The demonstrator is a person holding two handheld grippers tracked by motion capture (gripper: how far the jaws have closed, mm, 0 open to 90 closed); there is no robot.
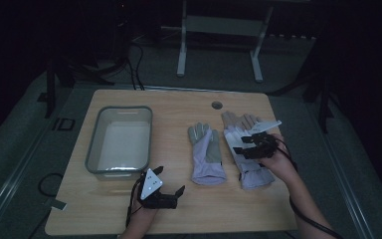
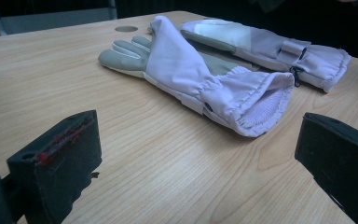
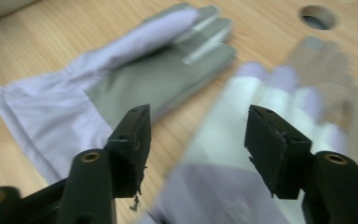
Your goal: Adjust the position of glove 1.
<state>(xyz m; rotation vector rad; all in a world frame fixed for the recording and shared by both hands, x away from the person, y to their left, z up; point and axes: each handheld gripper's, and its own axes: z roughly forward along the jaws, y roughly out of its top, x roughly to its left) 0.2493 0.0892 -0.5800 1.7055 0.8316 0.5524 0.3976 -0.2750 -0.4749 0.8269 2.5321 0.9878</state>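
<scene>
Gloves: a pair lies side by side, centre-right in the high view, fingers toward the far edge. The left glove [image 1: 207, 155] rests alone; the right glove [image 1: 243, 154] lies under the right gripper [image 1: 255, 142].

Going left to right in the high view: a grey plastic bin [image 1: 93, 149] sits at centre-left. Below it, near the bottom edge, the left gripper [image 1: 168, 181] has its jaws spread wide and holds nothing. Its camera faces the nearer glove's open cuff [image 2: 265, 105] across bare wooden table [image 2: 168, 163]. The right gripper, at centre-right, also has parted jaws, poised over the right glove with no cloth between them.

The step in hand looks like taking hold of the right glove. It would go best with the jaws lowered until one pad slides under a fold, pinching the firmer cuff or strap rather than loose fabric that would slip.

The left gripper view shows the cuff's ribbed lining and a strap tab [image 2: 292, 49] on the farther glove, details lost from above. The right gripper view is motion-blurred over the glove below it; the high view alone places the bin.
</scene>
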